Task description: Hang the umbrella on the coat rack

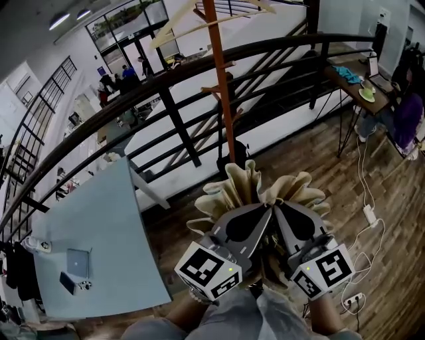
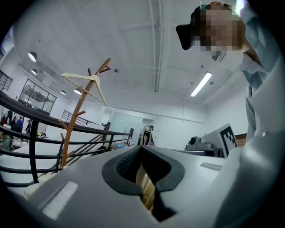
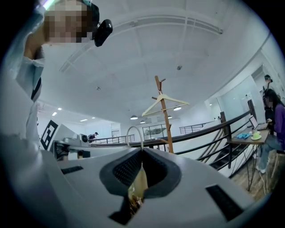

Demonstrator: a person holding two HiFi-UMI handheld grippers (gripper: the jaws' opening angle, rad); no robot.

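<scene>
A folded cream umbrella is held between both grippers, low in the head view, its ruffled canopy pointing toward the coat rack, an orange wooden pole with pegs and a pale hanger on top. My left gripper and right gripper meet tip to tip, each shut on the umbrella. Cream fabric shows between the left gripper jaws, with the rack off to the left. In the right gripper view, fabric sits in the right gripper, a white strap loop arches above, and the rack stands just beyond.
A black metal railing runs behind the rack, over a drop to a lower floor. A light-blue table with a laptop is at left. At right stand a desk with a seated person, and cables and a power strip lie on the wood floor.
</scene>
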